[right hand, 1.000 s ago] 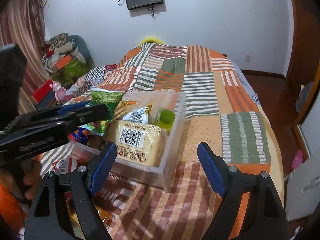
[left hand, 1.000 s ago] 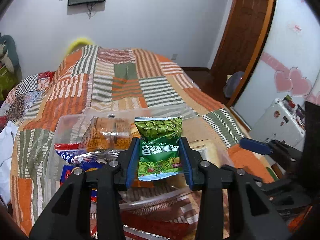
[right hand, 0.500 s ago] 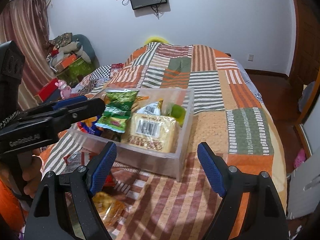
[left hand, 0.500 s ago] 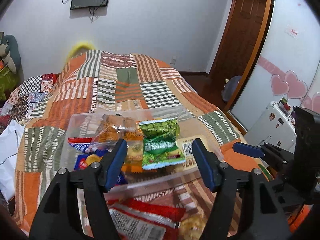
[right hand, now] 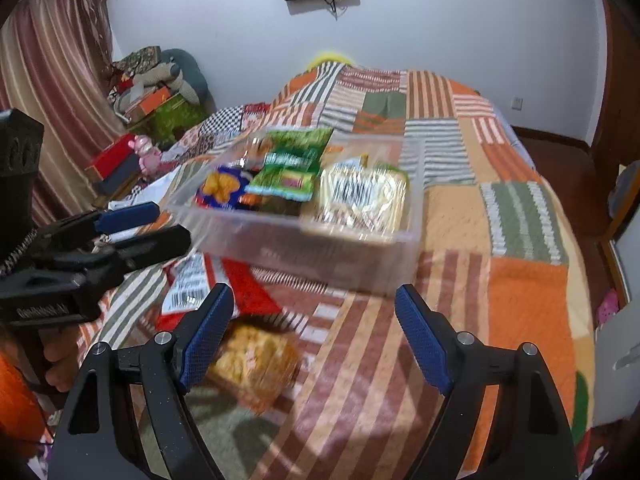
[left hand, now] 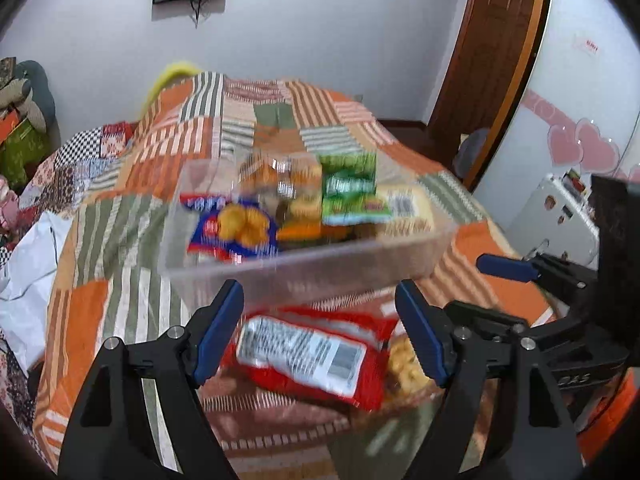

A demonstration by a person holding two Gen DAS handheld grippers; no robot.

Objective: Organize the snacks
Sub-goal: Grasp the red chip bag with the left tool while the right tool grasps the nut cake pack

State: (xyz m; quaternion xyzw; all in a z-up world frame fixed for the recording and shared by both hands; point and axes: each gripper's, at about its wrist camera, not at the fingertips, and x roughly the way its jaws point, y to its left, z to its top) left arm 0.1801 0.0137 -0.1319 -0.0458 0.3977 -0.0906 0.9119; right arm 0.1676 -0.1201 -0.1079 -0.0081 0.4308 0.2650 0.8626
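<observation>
Left gripper (left hand: 320, 328): I see its fingers apart and still spreading, nothing between them.
Green snack bag (left hand: 349, 190): lies in the clear box (left hand: 304, 268), past my left fingers.
Red packet (left hand: 310, 354): on the bed (left hand: 96, 300), just under the left fingers.
Right gripper (right hand: 314, 330): fingers wide apart, holding nothing.
Yellow snack bag (right hand: 254, 362): beside my right gripper's left finger.
Writing: too blurry to read.
</observation>
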